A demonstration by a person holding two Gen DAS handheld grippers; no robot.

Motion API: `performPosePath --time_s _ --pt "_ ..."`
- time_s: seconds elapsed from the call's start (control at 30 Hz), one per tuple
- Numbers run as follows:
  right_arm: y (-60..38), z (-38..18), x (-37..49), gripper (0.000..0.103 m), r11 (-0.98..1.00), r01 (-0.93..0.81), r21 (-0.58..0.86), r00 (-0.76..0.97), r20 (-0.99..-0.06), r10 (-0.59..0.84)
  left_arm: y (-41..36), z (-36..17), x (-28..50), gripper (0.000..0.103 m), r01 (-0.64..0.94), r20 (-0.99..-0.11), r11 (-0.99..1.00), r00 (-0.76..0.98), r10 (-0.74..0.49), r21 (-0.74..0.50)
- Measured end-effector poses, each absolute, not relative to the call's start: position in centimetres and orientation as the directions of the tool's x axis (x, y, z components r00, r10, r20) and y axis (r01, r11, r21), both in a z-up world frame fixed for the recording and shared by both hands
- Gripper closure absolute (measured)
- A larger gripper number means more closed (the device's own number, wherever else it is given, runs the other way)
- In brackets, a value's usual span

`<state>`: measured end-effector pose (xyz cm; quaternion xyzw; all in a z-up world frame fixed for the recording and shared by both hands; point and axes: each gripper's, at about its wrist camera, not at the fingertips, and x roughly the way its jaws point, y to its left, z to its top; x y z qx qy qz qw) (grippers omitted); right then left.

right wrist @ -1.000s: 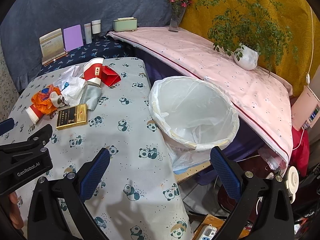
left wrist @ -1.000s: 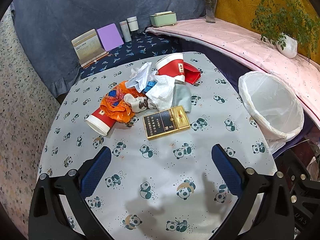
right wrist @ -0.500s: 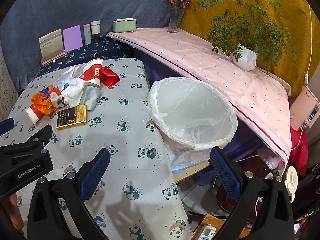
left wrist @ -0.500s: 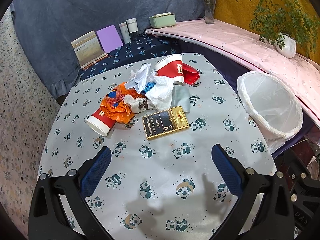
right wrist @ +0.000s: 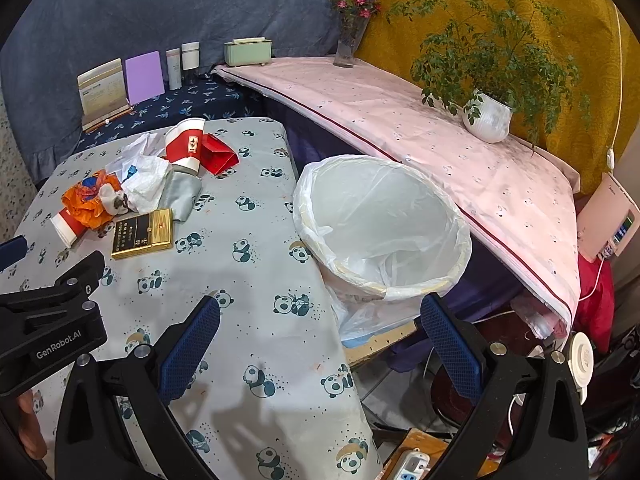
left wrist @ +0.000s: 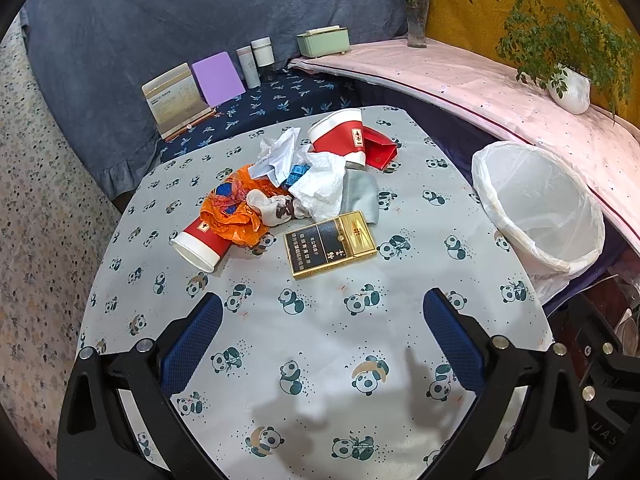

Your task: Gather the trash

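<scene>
While the left tongs (left wrist: pixel 322 330) are held spread wide and empty above the near part of the panda-print worktop (left wrist: pixel 320 360), the trash is seen heaped toward the far side: a gold-and-black box (left wrist: pixel 331 243), crumpled white paper (left wrist: pixel 320 186), an orange wrapper (left wrist: pixel 232 212) and two red paper cups (left wrist: pixel 342 140), one tipped on its side at the left. The right tongs (right wrist: pixel 320 330), likewise spread and empty, are held near the white-lined bin (right wrist: pixel 384 232) beside the worktop's right edge.
</scene>
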<state>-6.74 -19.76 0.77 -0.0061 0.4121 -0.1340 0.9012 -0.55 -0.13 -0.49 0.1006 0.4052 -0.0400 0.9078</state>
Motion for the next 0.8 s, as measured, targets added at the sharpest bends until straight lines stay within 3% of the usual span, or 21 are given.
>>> performPosePath --time_s 0.8 --pt "-19.61 0.93 -6.88 0.007 0.962 0.237 -0.135 0.623 -0.738 -0.257 -0.17 -0.54 -0.97 0.007 0.157 -0.742 0.976 0.67 0.009 0.154"
